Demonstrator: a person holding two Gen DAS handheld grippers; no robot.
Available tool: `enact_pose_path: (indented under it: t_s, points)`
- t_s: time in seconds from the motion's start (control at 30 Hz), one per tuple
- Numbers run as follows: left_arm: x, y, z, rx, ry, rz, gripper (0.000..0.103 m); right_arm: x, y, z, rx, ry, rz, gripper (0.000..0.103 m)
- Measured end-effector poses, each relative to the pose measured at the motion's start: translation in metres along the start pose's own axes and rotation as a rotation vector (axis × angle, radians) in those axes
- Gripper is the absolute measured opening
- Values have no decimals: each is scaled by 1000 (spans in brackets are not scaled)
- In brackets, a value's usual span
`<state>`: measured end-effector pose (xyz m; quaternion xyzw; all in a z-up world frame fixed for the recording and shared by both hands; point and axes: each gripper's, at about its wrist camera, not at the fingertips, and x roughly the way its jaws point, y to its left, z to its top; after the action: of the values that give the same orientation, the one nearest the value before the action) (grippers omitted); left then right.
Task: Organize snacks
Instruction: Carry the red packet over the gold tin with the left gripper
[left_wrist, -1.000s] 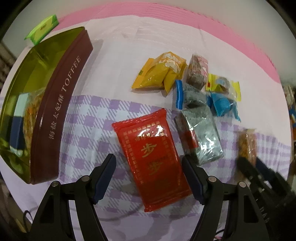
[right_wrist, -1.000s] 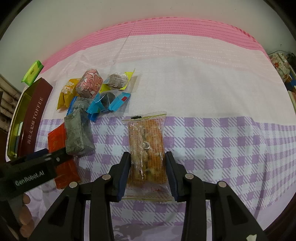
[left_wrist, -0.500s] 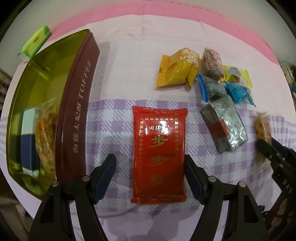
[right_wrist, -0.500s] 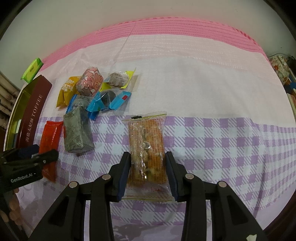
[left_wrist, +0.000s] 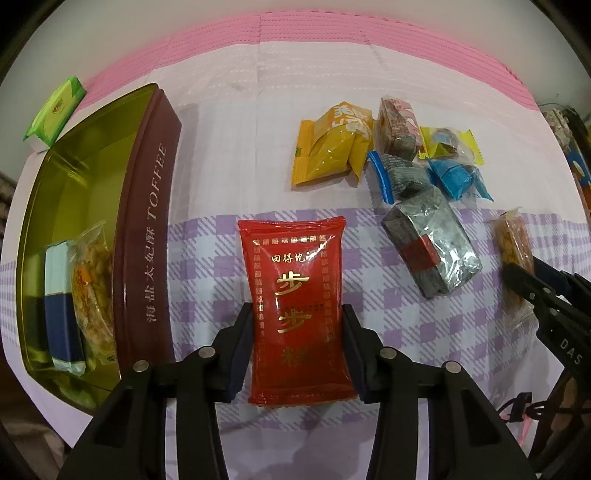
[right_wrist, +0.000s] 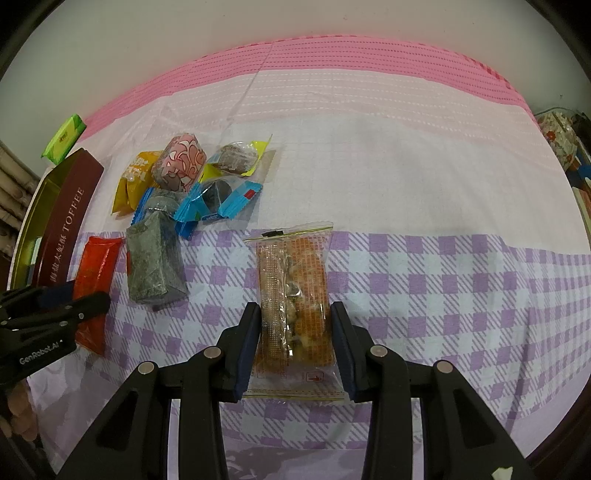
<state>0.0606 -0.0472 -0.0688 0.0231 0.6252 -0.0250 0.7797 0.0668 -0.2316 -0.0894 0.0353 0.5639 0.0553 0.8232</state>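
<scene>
The left gripper (left_wrist: 298, 334) has just been closing, and its dark pads are now pressing both long edges of a glossy red foil snack packet (left_wrist: 295, 299) that is lying on the purple-checked tablecloth (left_wrist: 207, 258). Left of it an open gold-lined maroon toffee tin (left_wrist: 147, 236) is holding what look like a crispy snack bag and a blue-and-white packet. At the right edge, the right gripper (left_wrist: 522, 275) is closing on a clear packet of orange snacks (left_wrist: 511, 245).

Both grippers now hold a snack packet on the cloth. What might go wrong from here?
1. The left gripper has just been closing on the red packet; its glossy film may slip.
2. The right gripper squeezes the clear-wrapped snack, which might crumble.
3. The toffee tin already holds packets, so space is tight.
</scene>
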Motion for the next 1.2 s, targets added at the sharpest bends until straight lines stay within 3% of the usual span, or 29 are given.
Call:
enact_pose_path:
  t_s: [0.4, 0.8, 1.2]
  points:
    - [-6, 7, -9, 1, 1, -14, 45, 3, 6, 1, -23, 0, -24, 37]
    - [-52, 21, 2, 2, -63, -35, 45, 3, 7, 1, -30, -1, -31, 37]
    - [-86, 125, 20, -148, -156, 79, 45, 4, 9, 1, -22, 0, -38, 37]
